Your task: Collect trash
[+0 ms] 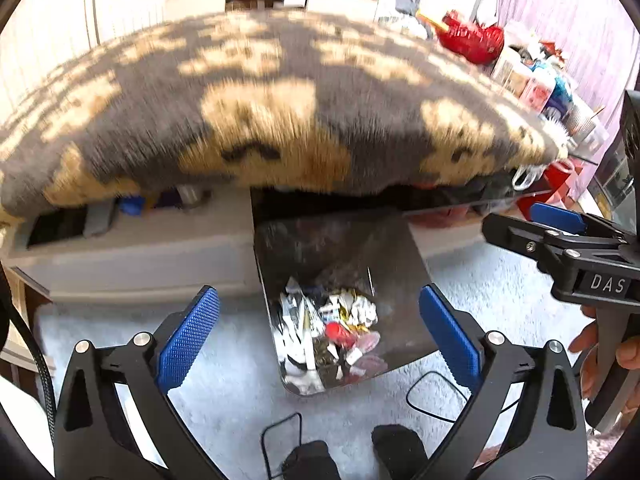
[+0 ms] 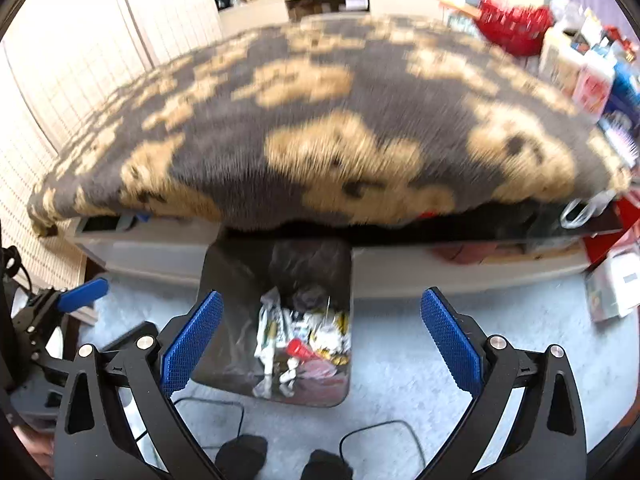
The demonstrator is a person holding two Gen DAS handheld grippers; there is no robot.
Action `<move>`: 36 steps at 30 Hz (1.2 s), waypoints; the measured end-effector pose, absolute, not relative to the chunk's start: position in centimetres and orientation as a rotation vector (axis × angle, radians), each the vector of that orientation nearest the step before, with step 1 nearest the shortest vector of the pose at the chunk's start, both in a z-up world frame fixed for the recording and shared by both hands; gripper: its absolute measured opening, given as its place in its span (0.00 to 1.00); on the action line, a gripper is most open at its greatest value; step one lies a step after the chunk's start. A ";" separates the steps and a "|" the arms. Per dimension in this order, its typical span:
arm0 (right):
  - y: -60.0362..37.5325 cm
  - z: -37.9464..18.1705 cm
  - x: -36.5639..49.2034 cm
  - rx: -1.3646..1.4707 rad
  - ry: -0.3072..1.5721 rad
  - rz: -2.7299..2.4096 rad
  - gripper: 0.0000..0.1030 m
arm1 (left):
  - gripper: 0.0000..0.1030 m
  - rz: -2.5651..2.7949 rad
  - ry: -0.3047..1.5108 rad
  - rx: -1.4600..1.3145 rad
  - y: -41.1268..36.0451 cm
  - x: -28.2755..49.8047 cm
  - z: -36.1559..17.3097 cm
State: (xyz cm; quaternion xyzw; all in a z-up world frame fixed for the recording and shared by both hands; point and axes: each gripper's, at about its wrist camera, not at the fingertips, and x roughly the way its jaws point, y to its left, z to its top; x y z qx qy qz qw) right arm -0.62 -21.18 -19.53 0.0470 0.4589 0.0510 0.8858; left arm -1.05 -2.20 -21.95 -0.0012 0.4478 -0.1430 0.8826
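Left wrist: left hand-held gripper (image 1: pixel 319 336) spread, right hand-held gripper (image 2: pixel 321 344) spread, crumpled wrappers (image 1: pixel 332 332) in bin (image 1: pixel 392 280).

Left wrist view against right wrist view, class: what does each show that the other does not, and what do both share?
Only the left wrist view shows the right gripper, open, at its right edge, with the fingers of the hand holding it. Only the right wrist view shows white packages on the carpet at right, and the left gripper's blue pad at its left edge. Both share the trash bin holding wrappers, the patterned blanket, pale carpet and open grippers.
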 end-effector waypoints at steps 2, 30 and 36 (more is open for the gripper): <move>-21.6 -17.7 -1.2 0.097 0.907 0.099 0.97 | 0.92 -0.285 0.889 -0.003 -1.9 -1.4 -20.1; -19.4 0.4 -12.9 0.043 0.366 -0.009 0.97 | 0.92 -0.167 0.342 -0.041 0.1 -11.9 -0.7; -19.2 -0.2 -13.7 0.036 0.355 -0.023 0.97 | 0.92 -0.191 0.335 -0.043 -0.5 -12.6 -1.4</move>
